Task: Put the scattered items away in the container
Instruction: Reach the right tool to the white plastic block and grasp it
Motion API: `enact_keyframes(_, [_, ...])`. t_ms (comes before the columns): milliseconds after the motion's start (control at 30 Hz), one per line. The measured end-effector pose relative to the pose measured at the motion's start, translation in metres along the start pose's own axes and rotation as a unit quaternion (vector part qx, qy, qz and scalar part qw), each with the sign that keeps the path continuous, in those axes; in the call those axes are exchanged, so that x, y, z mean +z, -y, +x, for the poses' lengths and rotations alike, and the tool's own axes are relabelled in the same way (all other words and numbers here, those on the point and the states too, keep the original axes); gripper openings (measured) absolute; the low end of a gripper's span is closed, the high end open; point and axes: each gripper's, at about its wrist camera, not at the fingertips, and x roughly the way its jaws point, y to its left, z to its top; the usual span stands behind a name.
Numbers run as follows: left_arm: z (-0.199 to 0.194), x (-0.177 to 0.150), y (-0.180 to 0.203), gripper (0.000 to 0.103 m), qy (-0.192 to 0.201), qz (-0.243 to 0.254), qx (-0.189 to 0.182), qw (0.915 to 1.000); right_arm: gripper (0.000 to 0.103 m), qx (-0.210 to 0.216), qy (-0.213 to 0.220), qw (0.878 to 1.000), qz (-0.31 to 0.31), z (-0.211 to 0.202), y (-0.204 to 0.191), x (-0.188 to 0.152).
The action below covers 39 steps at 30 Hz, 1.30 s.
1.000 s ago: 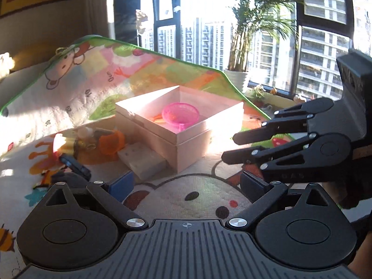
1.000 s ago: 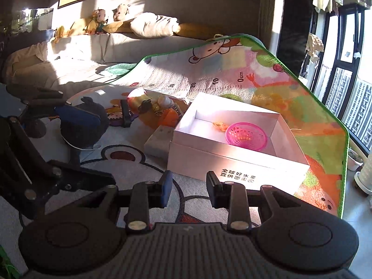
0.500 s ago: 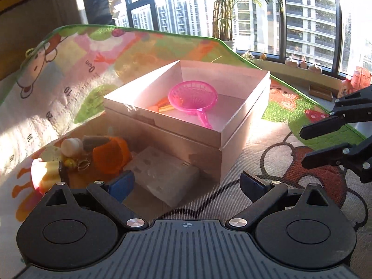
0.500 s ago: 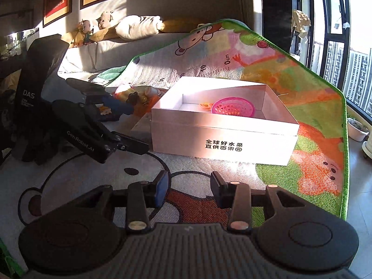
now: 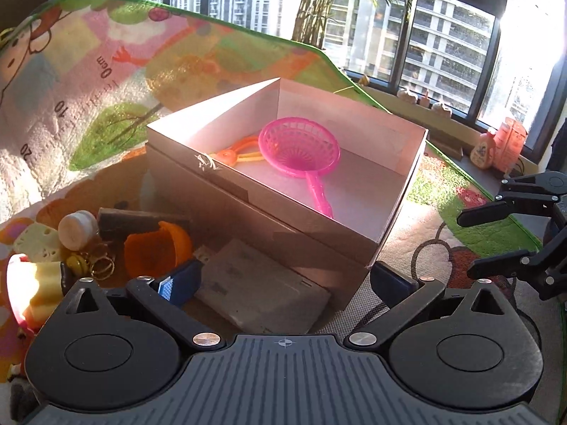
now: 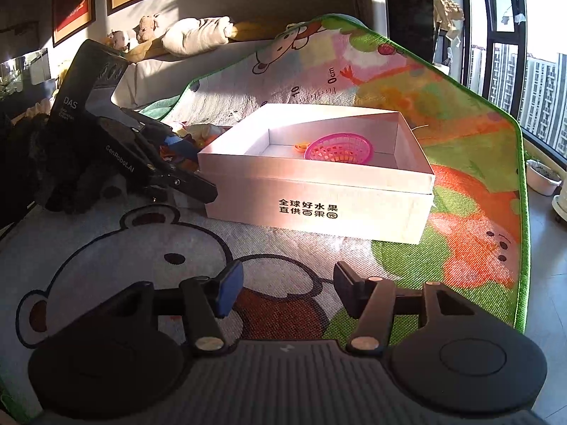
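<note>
Left claw (image 5: 283, 279) now low over the block (image 5: 262, 290) by the box (image 5: 400, 212), open, empty; right claw (image 6: 288, 290) just widened, empty. Next pick likely.

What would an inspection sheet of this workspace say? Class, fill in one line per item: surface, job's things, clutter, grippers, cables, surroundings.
Surface: cartoon play mat, far end curled upward.
Job's things: white box holds pink strainer and orange toy; outside, beside its wall, lie orange cup, grey block, white cap, key rings.
Clutter: nothing seen beyond those.
Grippers: left gripper open, empty, aimed at the pile; right gripper open, empty, jaws just been opening.
Cables: nothing seen.
Surroundings: windows, potted palm, sofa with plush toys.
</note>
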Motion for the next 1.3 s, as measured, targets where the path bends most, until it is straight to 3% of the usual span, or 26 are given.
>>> enact_keyframes(200, [0.013,-0.003,-0.005,0.103,-0.064,0.039,0.019,0.9970,0.066,0.009,-0.004,1.000,-0.029,0.005,-0.011,0.011])
enact_keyframes(267, [0.013,-0.003,0.003,0.103,-0.048,0.067,0.021,0.9963,0.068,0.011,-0.005,0.999,-0.041,0.010,-0.016,0.017])
enact_keyframes(433, [0.005,-0.014,0.013,0.103,-0.037,0.085,-0.005,0.9957,0.069,0.013,-0.007,0.998,-0.056,0.018,-0.023,0.028])
enact_keyframes(700, [-0.043,-0.073,0.096,0.103,-0.016,0.125,-0.060,0.9903,0.069,0.052,-0.021,0.997,-0.058,0.024,-0.030,0.027])
enact_keyframes(767, [-0.055,-0.085,0.112,0.103,-0.008,0.124,-0.048,0.9911,0.069,0.034,-0.006,0.998,-0.049,0.027,-0.027,0.034])
enact_keyframes(833, [-0.065,-0.092,0.123,0.103,0.001,0.108,-0.029,0.9938,0.070,0.020,-0.006,1.000,0.000,0.038,-0.015,0.045])
enact_keyframes(933, [-0.073,-0.096,0.133,0.103,0.019,0.083,0.005,0.9964,0.074,0.050,-0.035,0.997,0.047,0.068,-0.005,0.060])
enact_keyframes(1000, [-0.077,-0.095,0.139,0.103,0.028,0.074,0.034,0.9963,0.074,0.060,-0.022,0.997,0.045,0.077,-0.012,0.065])
enact_keyframes(1133, [-0.090,-0.095,0.145,0.103,0.042,0.066,0.077,0.9940,0.074,0.093,-0.039,0.994,0.033,0.079,-0.045,0.062])
enact_keyframes(1233, [-0.100,-0.100,0.144,0.103,0.050,0.059,0.088,0.9931,0.073,0.055,-0.044,0.997,-0.021,0.085,-0.077,0.051])
enact_keyframes(1300, [-0.103,-0.104,0.142,0.103,0.045,0.053,0.093,0.9932,0.056,0.051,-0.055,0.996,-0.037,0.092,-0.084,0.046])
